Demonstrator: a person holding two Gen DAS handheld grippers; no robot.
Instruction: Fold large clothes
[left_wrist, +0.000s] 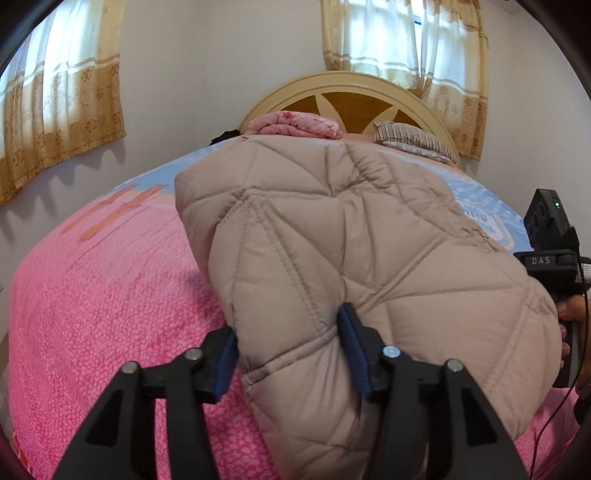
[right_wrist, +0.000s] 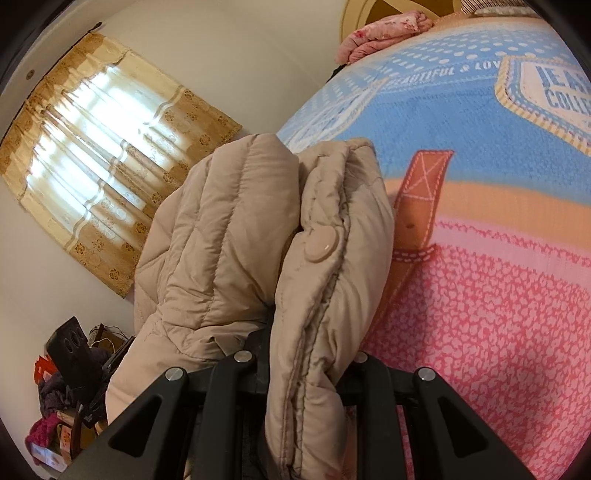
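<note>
A beige quilted puffer jacket (left_wrist: 332, 236) is held folded above the bed. My left gripper (left_wrist: 288, 339) is shut on a thick fold of its near edge, blue pads (left_wrist: 351, 343) pressing the padding on both sides. In the right wrist view the jacket (right_wrist: 258, 240) bunches over my right gripper (right_wrist: 306, 362), which is shut on a folded edge with a round snap button; its fingertips are hidden by fabric. The right gripper's body also shows in the left wrist view (left_wrist: 554, 254), at the jacket's right side.
The bed has a pink and blue blanket (left_wrist: 110, 295), (right_wrist: 498, 258). A folded pink cloth (left_wrist: 295, 125) and a striped pillow (left_wrist: 413, 140) lie by the wooden headboard (left_wrist: 351, 92). Curtained windows (left_wrist: 62, 103) are on the walls. Clutter (right_wrist: 62, 406) sits on the floor beside the bed.
</note>
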